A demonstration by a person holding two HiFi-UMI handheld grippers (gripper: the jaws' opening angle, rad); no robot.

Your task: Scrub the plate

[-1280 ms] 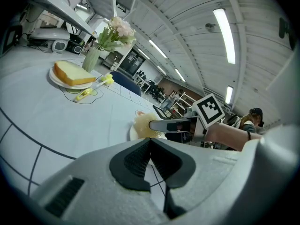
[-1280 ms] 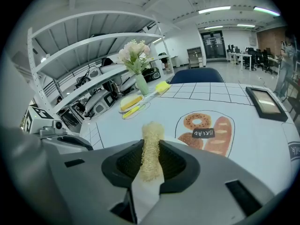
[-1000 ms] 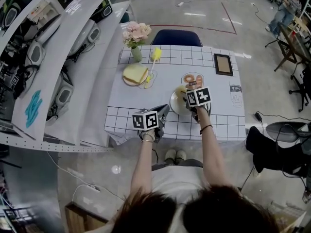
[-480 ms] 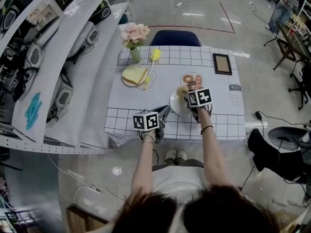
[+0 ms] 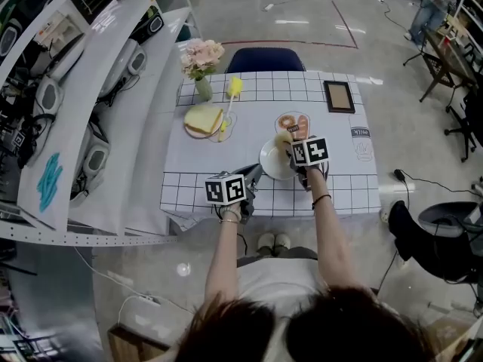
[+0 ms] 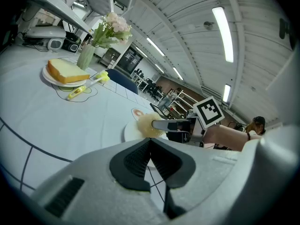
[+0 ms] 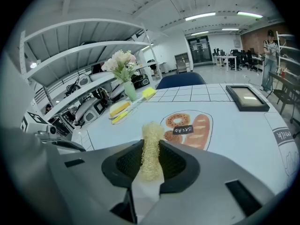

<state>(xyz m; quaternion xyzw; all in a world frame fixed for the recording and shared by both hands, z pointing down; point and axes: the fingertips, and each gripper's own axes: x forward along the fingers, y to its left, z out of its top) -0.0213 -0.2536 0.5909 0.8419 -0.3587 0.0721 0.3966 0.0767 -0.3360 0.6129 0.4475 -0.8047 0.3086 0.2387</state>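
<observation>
A white plate (image 5: pixel 270 165) lies near the table's front edge, right of centre. My left gripper (image 5: pixel 255 173) reaches it from the left, and its jaws are shut on the plate's near rim (image 6: pixel 132 133). In the left gripper view the pads meet at the tips (image 6: pixel 150 142). My right gripper (image 5: pixel 293 149) is shut on a pale yellow loofah scrubber (image 5: pixel 283 140), whose fuzzy end rests on the plate's far side. The right gripper view shows the scrubber (image 7: pixel 151 146) pinched upright between the black pads. The left gripper view shows the scrubber (image 6: pixel 148 124) on the plate.
At the back left are a slice of bread on a small plate (image 5: pixel 205 119), a yellow-headed brush (image 5: pixel 229 102) and a vase of pink flowers (image 5: pixel 200 65). A framed picture (image 5: pixel 339 96) lies back right. A blue chair (image 5: pixel 264 59) stands behind the table, with shelves at left.
The head view has shifted a little. Both grippers keep their places at the plate, with the scrubber still on it.
</observation>
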